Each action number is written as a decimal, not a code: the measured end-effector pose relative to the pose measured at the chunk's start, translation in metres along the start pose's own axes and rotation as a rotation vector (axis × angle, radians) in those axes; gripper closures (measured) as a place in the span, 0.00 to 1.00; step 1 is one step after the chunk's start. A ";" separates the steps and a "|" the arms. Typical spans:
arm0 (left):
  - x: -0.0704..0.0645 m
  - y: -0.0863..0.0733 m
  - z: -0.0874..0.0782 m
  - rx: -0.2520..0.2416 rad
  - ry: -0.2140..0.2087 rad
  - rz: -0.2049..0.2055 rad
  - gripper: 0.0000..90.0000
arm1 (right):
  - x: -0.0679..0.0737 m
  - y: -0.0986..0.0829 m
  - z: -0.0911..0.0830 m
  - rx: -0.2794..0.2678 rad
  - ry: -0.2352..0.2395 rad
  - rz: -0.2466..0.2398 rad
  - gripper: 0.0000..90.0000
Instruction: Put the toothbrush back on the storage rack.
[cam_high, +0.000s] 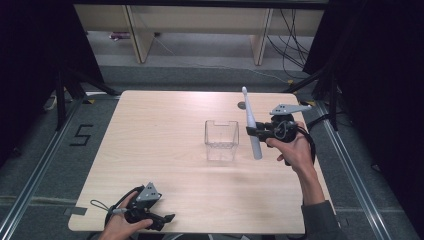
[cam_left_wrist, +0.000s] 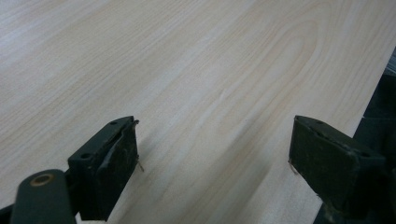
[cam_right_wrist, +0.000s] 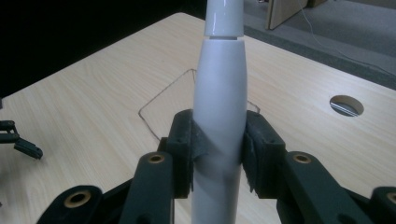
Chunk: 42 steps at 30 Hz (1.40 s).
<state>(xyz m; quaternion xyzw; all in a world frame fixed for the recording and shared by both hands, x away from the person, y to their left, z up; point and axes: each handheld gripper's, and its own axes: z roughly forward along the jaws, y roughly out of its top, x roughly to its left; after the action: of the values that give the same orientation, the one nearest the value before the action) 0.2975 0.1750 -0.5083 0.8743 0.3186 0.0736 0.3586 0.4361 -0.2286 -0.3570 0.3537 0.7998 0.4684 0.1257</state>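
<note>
table (cam_high: 165, 150): pale wood, carries all items | clear bin (cam_high: 221, 140): upright at table middle, landmark | right hand-held gripper (cam_high: 256, 131): just right of bin, jaws pinching toothbrush | left hand-held gripper (cam_high: 167, 218): well apart from bin at near-left table edge, jaws spread, holding nothing | white electric toothbrush (cam_high: 251, 125): lifted just right of bin, head pointing away

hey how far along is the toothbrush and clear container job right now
Done: the right gripper has the electric toothbrush clamped and lifted off the table. In hand: it hangs beside the clear container, not over it. Left, probably: lowering it in and releasing. The left gripper rests open near the table's front edge.
</note>
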 end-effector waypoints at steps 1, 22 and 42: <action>0.000 0.000 0.000 0.000 0.000 0.000 0.17 | 0.000 0.002 0.000 -0.006 0.000 -0.001 0.74; 0.000 0.000 0.000 0.000 0.000 0.000 0.17 | 0.002 0.036 0.019 -0.067 0.033 0.003 0.74; 0.000 0.000 0.000 -0.001 -0.006 0.005 0.17 | 0.007 0.059 0.062 -0.035 0.059 -0.015 0.74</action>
<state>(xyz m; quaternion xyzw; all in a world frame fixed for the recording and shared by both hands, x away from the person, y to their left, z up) 0.2971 0.1753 -0.5081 0.8750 0.3155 0.0720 0.3600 0.4908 -0.1647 -0.3393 0.3315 0.7975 0.4915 0.1116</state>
